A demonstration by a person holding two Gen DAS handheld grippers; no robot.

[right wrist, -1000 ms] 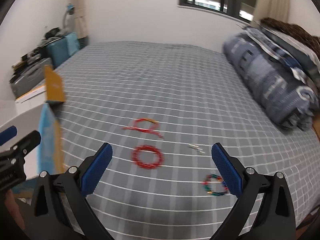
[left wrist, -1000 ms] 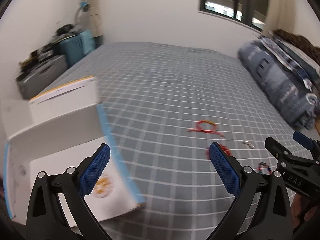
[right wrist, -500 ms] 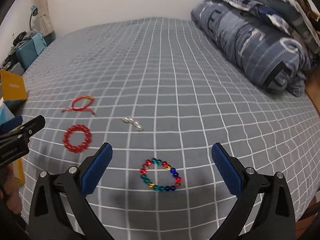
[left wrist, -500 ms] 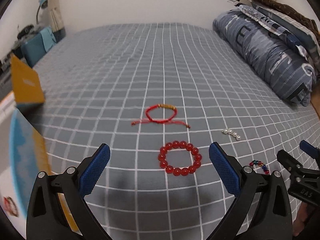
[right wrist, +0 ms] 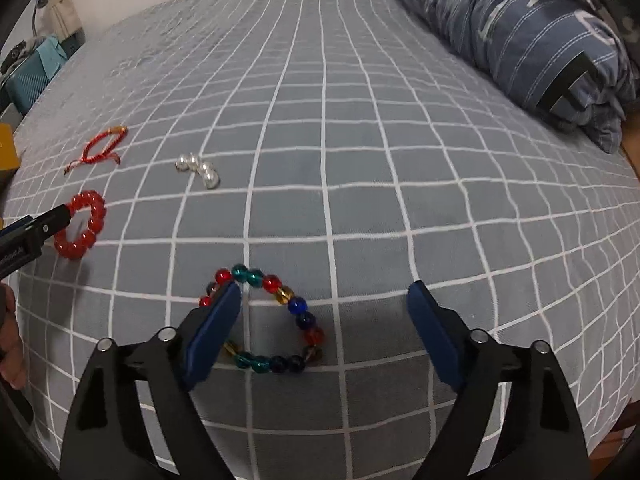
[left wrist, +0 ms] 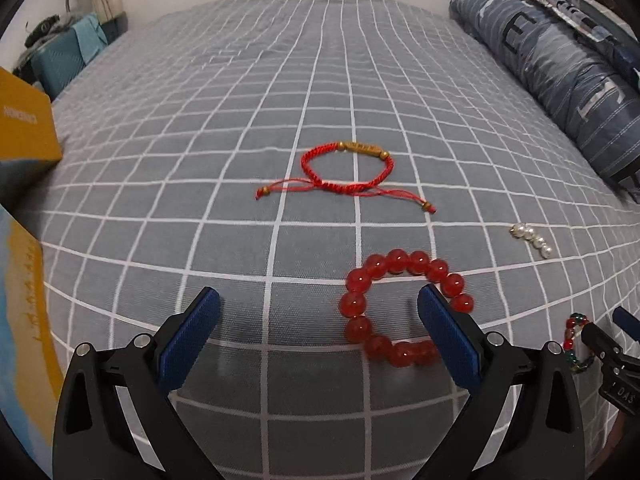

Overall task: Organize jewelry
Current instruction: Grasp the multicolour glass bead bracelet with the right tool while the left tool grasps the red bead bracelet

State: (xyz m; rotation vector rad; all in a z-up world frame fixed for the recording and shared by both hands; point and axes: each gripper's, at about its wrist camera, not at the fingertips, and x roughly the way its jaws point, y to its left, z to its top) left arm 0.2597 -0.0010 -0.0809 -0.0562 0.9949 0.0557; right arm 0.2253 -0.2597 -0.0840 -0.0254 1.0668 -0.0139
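The red bead bracelet (left wrist: 404, 308) is lying flat on the checked bed (left wrist: 280, 80), with the left gripper (left wrist: 318, 336) hanging over it, fingers spread wide and holding nothing; its right finger (left wrist: 448, 340) is sitting inside or over the ring of beads, the left one well out on bare sheet. The multicoloured bead bracelet (right wrist: 266, 322) is lying nearer the bed's edge; the right gripper (right wrist: 324, 330) is poised above it, also wide apart and empty, its left finger (right wrist: 212, 332) covering the near-left part of the ring. Beyond these, the red cord bracelet (left wrist: 348, 174) is resting with its tails spread, and a short row of pearl beads (left wrist: 532, 240) is lying apart to the right; a yellow box (left wrist: 24, 120) is standing at the left edge, and a folded blue quilt (right wrist: 520, 28) is running along the far right.

The step in hand looks like the approach to a first pick, each gripper lining up on its own bracelet; the next move is calling for lowering so that one strand of beads sits between the fingers, then closing gently, since round beads may roll or slip on the soft sheet.
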